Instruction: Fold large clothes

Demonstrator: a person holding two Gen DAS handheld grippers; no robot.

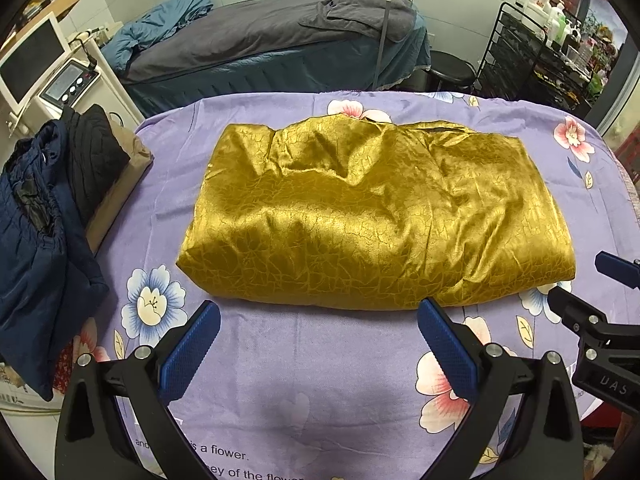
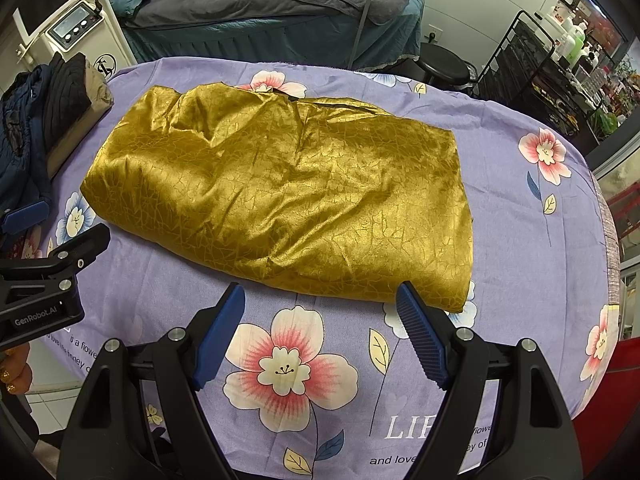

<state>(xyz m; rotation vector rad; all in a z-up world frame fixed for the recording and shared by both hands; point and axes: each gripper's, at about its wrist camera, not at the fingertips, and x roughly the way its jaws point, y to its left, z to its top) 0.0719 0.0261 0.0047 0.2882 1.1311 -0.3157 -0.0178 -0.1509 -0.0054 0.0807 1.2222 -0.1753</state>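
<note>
Both claws, left claw [image 1: 318, 322] and right claw [image 2: 320, 306], gape empty before the folded gold garment [image 1: 372, 216].

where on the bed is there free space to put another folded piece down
Free: the purple floral sheet right of the folded gold garment, and the near strip between its near edge and the open left gripper and right gripper. Crowded: the left edge, where the dark jackets are piled.
</note>
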